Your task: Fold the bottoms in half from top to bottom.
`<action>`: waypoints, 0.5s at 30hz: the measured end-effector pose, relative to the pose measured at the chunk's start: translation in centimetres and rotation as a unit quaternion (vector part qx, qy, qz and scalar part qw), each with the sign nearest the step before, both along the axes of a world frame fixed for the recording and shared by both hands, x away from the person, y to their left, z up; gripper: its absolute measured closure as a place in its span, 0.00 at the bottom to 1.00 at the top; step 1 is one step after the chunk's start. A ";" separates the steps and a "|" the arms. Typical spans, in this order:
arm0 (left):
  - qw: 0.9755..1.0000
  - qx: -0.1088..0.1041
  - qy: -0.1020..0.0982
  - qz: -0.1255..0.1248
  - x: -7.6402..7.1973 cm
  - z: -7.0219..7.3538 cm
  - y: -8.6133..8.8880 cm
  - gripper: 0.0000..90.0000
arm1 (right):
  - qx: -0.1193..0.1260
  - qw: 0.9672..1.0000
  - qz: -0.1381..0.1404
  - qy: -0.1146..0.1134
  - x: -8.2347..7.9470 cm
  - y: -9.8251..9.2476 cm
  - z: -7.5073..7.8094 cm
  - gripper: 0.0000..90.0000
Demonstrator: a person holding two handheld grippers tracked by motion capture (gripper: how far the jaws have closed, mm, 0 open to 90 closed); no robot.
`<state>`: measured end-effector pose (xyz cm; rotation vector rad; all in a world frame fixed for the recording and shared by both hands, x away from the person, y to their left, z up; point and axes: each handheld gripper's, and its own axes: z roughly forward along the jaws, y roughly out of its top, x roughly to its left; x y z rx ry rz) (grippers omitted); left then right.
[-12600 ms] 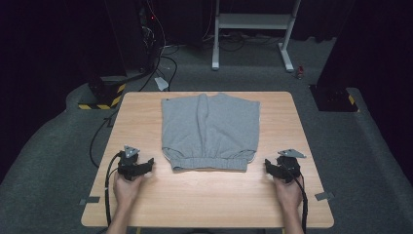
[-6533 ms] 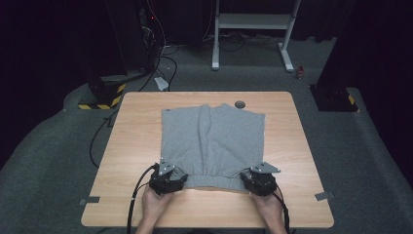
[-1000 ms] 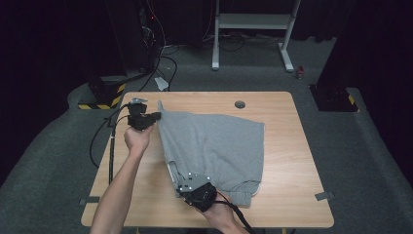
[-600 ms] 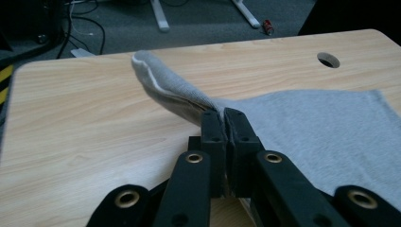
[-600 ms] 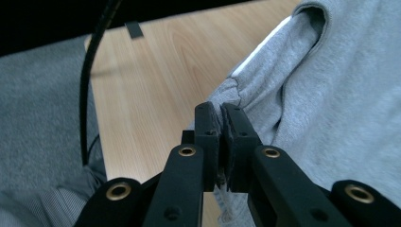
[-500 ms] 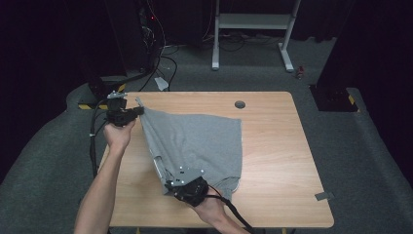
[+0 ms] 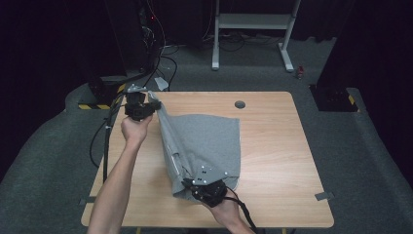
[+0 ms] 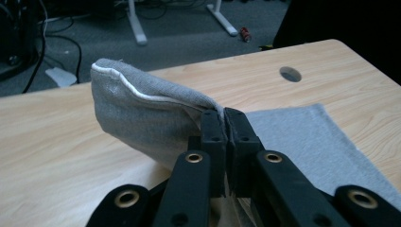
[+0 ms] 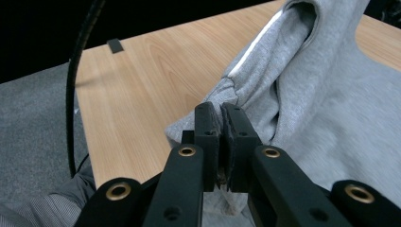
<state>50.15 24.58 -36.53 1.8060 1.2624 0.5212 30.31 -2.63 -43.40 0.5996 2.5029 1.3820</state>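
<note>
At the start the grey garment [image 7: 204, 146] lay spread flat in the middle of the wooden table [image 7: 277, 161], with both grippers resting apart at the lower edge of the frame. Now the left gripper [image 7: 155, 106] has gone to the upper left of the table, pinching one corner of the cloth and lifting it off the wood. The right gripper [image 7: 191, 185] has shifted left along the near edge, clamped on the other corner. The garment has swung round and now stretches diagonally, bunched and draped.
</note>
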 end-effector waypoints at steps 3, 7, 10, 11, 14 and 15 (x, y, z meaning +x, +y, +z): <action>1.000 -0.008 -0.003 -0.007 0.2 0.3 -1.1 0.97 | 0.003 1.000 -0.008 -0.002 -0.1 -0.8 0.0 0.95; 1.000 -0.006 -0.010 -0.019 0.5 0.6 -2.5 0.97 | 0.012 1.000 -0.013 0.001 -0.2 -1.4 -0.2 0.95; 0.999 -0.010 -0.013 -0.028 0.7 0.8 -3.5 0.97 | 0.018 1.000 -0.019 0.002 -0.3 -1.9 -0.3 0.95; 0.999 -0.014 -0.014 -0.031 0.8 0.9 -3.9 0.97 | 0.019 1.000 -0.022 0.000 -0.4 -2.1 -0.3 0.95; 0.999 -0.018 -0.016 -0.040 1.1 1.0 -4.8 0.97 | 0.023 0.999 -0.029 -0.001 -0.6 -2.7 -0.3 0.95; 0.999 -0.018 -0.014 -0.045 1.2 1.0 -5.2 0.97 | 0.023 0.999 -0.033 0.000 -0.7 -2.9 -0.3 0.95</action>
